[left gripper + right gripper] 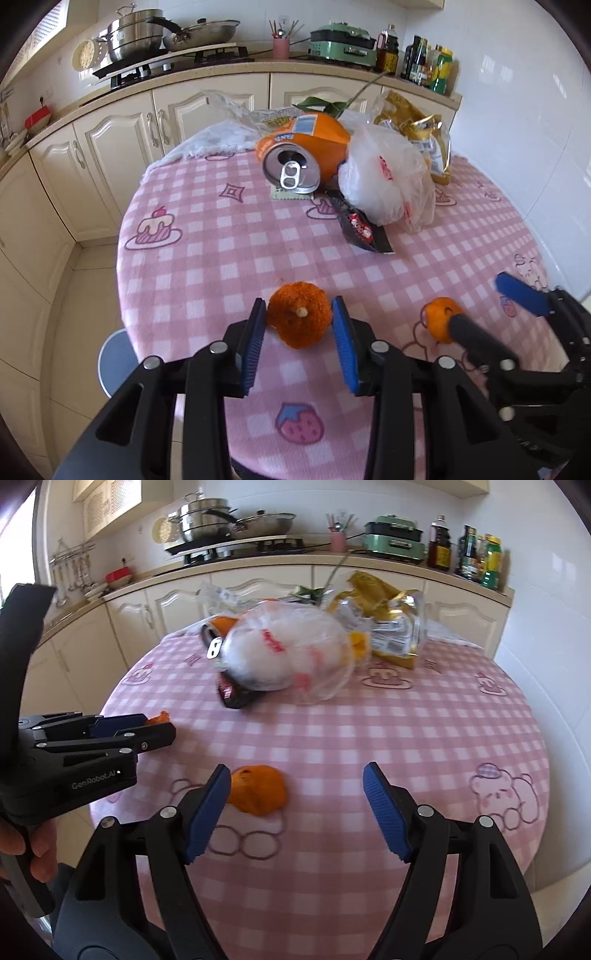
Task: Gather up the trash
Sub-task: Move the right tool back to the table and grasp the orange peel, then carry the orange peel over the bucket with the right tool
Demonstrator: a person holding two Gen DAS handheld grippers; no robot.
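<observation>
A rough piece of orange peel (pixel 299 319) lies near the front edge of the pink checked table (pixel 221 258). My left gripper (pixel 298 306) is shut on it, one blue pad touching each side; the right wrist view shows that gripper (pixel 159 727) from the side with peel at its tip. A second piece of peel (pixel 258 790) rests on the cloth just inside the left finger of my right gripper (pixel 297 775), which stands open and wide. Further back lie a crushed orange can (pixel 306 151), a white plastic bag (pixel 384 177), a gold snack bag (pixel 424 136) and a black wrapper (pixel 364 230).
Cream cabinets and a counter run behind the table, with pots on a stove (pixel 147 37), a green cooker (pixel 343 42) and several bottles (pixel 428 62). A blue stool (pixel 114 358) stands below the table's left edge. A hand (pixel 37 849) holds the left gripper.
</observation>
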